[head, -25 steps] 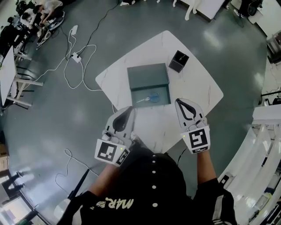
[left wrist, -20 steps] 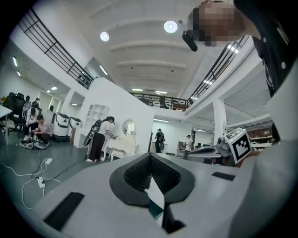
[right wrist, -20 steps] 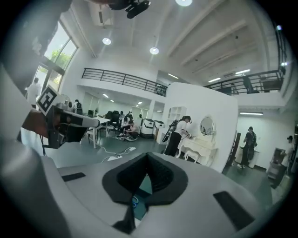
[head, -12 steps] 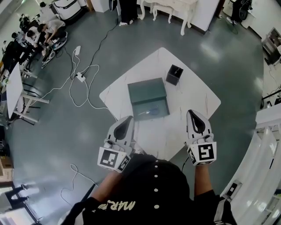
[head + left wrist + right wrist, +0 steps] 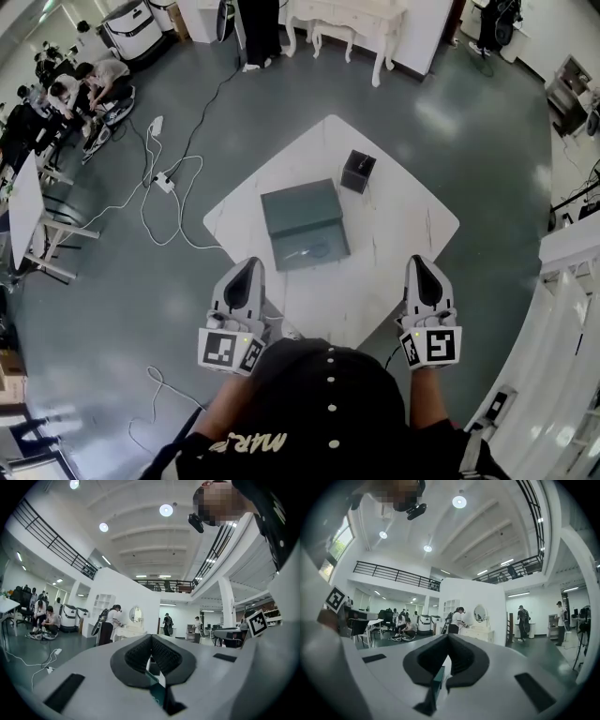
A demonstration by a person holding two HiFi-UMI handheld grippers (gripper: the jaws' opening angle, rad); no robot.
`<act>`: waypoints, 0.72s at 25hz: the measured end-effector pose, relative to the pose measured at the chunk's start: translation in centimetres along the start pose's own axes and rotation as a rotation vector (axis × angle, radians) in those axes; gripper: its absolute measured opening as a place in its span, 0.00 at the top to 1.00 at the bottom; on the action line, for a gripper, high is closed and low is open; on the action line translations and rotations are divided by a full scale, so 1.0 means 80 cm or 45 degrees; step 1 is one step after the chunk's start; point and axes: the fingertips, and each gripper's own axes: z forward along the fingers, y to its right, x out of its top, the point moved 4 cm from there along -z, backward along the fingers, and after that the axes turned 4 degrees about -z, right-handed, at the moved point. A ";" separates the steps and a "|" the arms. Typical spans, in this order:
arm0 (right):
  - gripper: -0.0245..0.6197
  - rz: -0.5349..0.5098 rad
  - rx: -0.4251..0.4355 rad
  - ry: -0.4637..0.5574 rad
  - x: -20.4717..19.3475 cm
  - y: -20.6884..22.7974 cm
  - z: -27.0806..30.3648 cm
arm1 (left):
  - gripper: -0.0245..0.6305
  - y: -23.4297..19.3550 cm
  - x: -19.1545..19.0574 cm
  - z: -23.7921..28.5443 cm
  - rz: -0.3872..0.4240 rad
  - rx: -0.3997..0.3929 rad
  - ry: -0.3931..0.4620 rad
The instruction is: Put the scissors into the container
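Observation:
The green container (image 5: 298,208) stands open in the middle of the white table (image 5: 403,220). The scissors (image 5: 313,250) lie inside its near half, small and faint in the head view. My left gripper (image 5: 246,272) hovers at the table's near left edge, shut and empty. My right gripper (image 5: 419,266) hangs off the near right edge, also shut with nothing in it. In the left gripper view the pads (image 5: 151,640) meet, with a sliver of the green container (image 5: 155,689) below them. The right gripper view shows closed pads (image 5: 448,639) too.
A black pen holder (image 5: 356,172) stands at the table's far side, beside the container. Cables and a power strip (image 5: 165,181) lie on the grey floor to the left. People sit at the far left (image 5: 94,80). White furniture (image 5: 347,23) stands at the back.
Both grippers have drawn back from the container toward the person and risen. The right one swung out to the right, past the table's edge. The scissors stay in the container.

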 end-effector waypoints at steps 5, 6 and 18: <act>0.94 0.021 -0.057 -0.014 -0.007 0.011 -0.010 | 0.92 0.000 -0.002 0.002 0.040 0.004 0.001; 0.94 0.017 -0.060 -0.005 -0.005 0.011 -0.010 | 0.92 0.000 -0.003 0.003 0.043 0.004 -0.001; 0.94 -0.038 0.049 0.021 0.004 -0.015 0.006 | 0.92 0.000 -0.014 0.005 0.089 0.015 -0.040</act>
